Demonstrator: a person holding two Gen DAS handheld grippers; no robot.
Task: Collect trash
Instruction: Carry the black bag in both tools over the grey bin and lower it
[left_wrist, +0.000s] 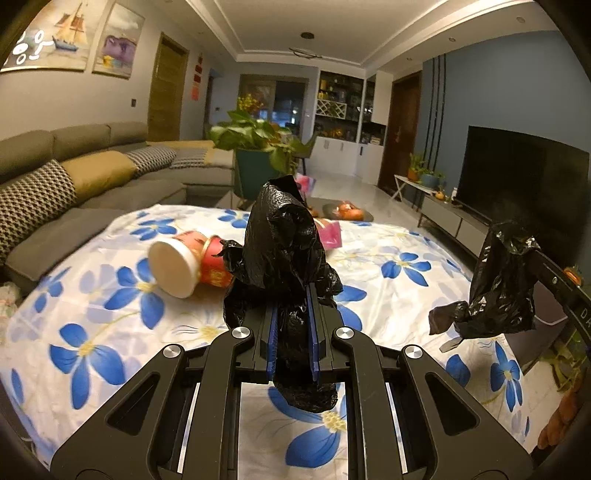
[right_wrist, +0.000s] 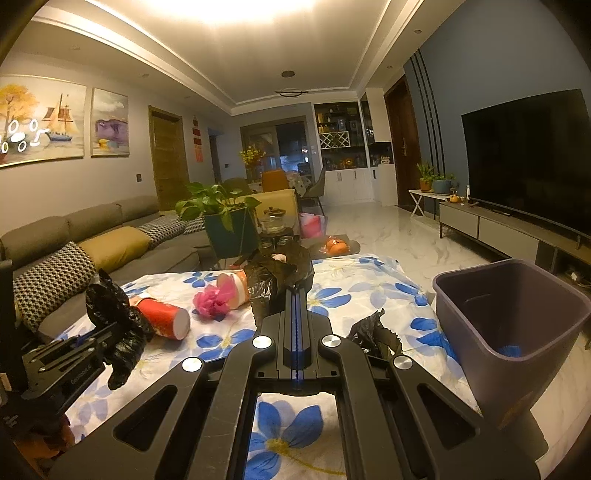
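My left gripper (left_wrist: 290, 295) is shut on a crumpled black plastic bag (left_wrist: 284, 236), which bunches up above the blue pads and hangs below them. My right gripper (right_wrist: 295, 293) is shut on another fold of black bag (right_wrist: 275, 275). In the left wrist view the right gripper (left_wrist: 532, 254) comes in from the right edge with black plastic (left_wrist: 498, 284) dangling from it. The right wrist view has the left gripper (right_wrist: 110, 326) at the far left, wrapped in bag. A red-and-white paper cup (left_wrist: 184, 262) lies on its side on the floral tablecloth (left_wrist: 92, 332), with pink crumpled trash (right_wrist: 214, 301) beside it.
A purple bin (right_wrist: 517, 332) stands open at the table's right edge. A grey sofa (left_wrist: 74, 192) runs along the left. A potted plant (right_wrist: 225, 218) and a plate of oranges (right_wrist: 336, 246) sit beyond the table. A TV (right_wrist: 528, 155) on a low cabinet lines the right wall.
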